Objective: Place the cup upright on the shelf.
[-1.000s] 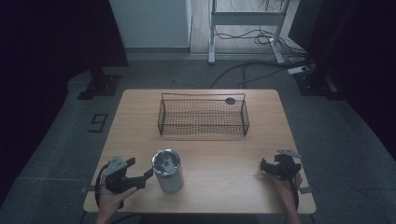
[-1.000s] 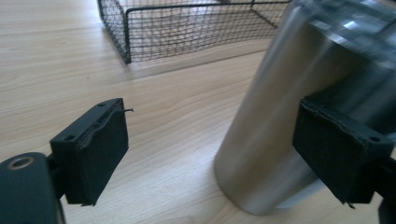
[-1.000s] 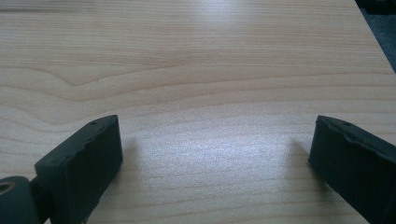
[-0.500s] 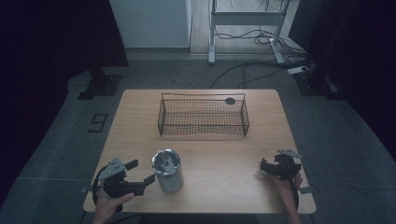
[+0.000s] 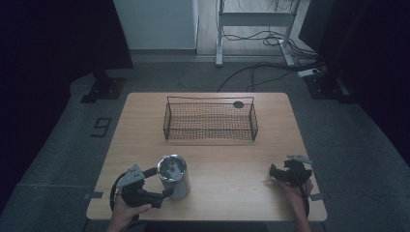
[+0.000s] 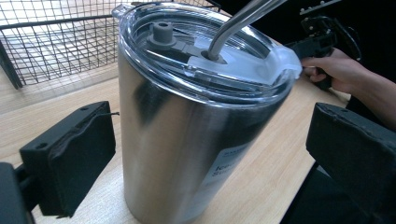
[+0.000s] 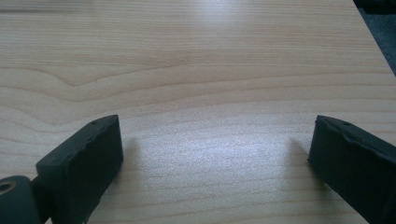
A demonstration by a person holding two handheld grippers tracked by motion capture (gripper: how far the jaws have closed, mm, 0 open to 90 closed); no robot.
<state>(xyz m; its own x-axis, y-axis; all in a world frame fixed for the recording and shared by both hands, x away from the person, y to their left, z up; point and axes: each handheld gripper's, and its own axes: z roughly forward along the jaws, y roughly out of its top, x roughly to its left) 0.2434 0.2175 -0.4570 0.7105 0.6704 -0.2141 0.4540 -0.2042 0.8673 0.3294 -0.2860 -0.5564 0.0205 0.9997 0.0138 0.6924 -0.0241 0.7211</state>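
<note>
From above, the shiny silver metal cup with a clear lid and straw [image 5: 173, 177] is standing on the light wooden counter [image 5: 232, 159], near the front, not in the black wire basket [image 5: 210, 121] behind it. The left tool [image 5: 162, 193] is sitting beside it.

Up close, the left tool's jaws have just been opening; they are standing wide around the cup [image 6: 196, 121], not pressing it.

The right tool [image 7: 215, 154] is gaping wide over bare wood. I am guessing the cup needs grabbing yet.

Tumbler [image 6: 187, 140]: brushed steel, glossy; lid [image 6: 205, 51] clear plastic; straw [image 6: 238, 23] polished metal. Basket [image 5: 210, 121]: black wire mesh. Tabletop [image 7: 196, 70]: pale wood grain, smooth matt.
</note>
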